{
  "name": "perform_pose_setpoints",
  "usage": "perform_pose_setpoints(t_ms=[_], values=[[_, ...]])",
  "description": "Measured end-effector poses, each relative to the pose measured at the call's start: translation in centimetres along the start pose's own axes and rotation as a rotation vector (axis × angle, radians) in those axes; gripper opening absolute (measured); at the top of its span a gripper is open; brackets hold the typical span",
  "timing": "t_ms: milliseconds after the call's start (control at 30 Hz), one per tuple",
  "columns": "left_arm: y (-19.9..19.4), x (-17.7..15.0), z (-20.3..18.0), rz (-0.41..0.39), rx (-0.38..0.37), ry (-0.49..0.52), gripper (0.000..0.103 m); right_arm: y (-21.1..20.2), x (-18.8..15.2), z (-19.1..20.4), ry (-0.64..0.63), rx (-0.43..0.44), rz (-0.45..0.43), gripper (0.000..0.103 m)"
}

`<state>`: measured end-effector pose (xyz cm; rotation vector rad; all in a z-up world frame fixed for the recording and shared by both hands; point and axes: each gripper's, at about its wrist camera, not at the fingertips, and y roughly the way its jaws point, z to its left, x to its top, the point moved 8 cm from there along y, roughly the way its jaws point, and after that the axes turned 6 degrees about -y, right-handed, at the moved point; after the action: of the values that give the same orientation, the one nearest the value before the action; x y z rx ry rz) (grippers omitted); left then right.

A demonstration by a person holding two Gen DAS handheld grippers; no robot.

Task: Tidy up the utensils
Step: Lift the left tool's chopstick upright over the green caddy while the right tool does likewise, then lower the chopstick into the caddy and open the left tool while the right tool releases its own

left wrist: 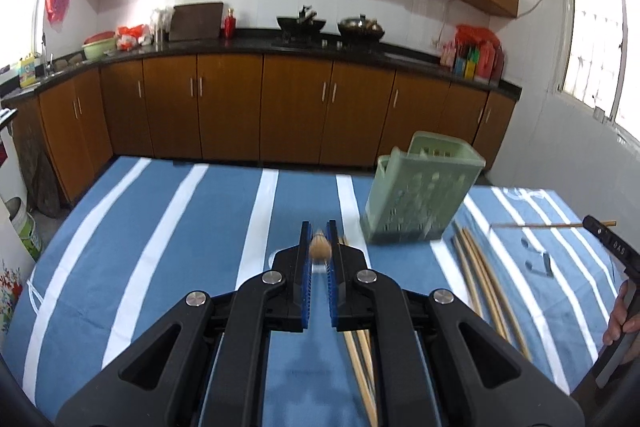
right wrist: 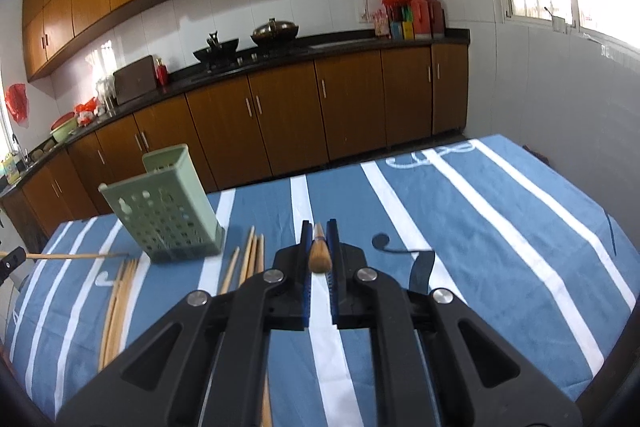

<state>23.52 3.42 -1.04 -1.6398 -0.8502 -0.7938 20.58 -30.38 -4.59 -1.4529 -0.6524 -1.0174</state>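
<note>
Holding one chopstick each: left gripper [left wrist: 320, 229] clamped on chopstick [left wrist: 320, 251], right gripper [right wrist: 319, 229] clamped on chopstick [right wrist: 319, 255], shafts running along fingers. Green holder [left wrist: 420, 195] seen between grippers, ahead-right of left, ahead-left of right; loose chopsticks [left wrist: 480, 275] left on striped cloth [left wrist: 160, 247]

The chopstick [left wrist: 320, 250] clamped in the left hand-held gripper [left wrist: 320, 239] is blurred, and shows end-on, so its length cannot be read. The green holder [left wrist: 420, 199] is smeared too; its contents cannot be told. Loose chopsticks [left wrist: 362, 367] run under the gripper body and off the bottom edge. The person's hand [left wrist: 622, 319] is cut by the right edge (only fingers show). In the right wrist view, another chopstick [right wrist: 60, 256] leaves the frame at left, its holder mostly unseen
</note>
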Motion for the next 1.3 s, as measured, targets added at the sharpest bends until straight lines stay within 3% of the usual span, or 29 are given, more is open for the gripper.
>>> perform_pose_setpoints(t_ms=[433, 667, 900, 1100, 1300], values=[[-0.8, 5.2, -0.2, -0.088, 0.028, 0.010, 0.007, -1.2, 4.9, 0.4, -0.005, 0.013, -0.089, 0.008], [-3.7, 11.3, -1.6, -0.199, -0.007, 0.016, 0.007, -5.4, 12.9, 1.6, 0.025, 0.107, -0.241, 0.008], [-5.5, 15.8, -6.3, -0.295, -0.108, 0.026, 0.007, -8.6, 18.6, 5.4, 0.034, 0.237, -0.376, 0.008], [-3.2, 14.8, -8.2, -0.264, -0.168, -0.004, 0.007, -6.1, 18.2, 8.1, 0.014, 0.283, -0.355, 0.008], [0.4, 12.6, -8.5, -0.201, -0.148, -0.001, 0.007, -1.8, 16.0, 10.0, -0.018, 0.270, -0.265, 0.008]])
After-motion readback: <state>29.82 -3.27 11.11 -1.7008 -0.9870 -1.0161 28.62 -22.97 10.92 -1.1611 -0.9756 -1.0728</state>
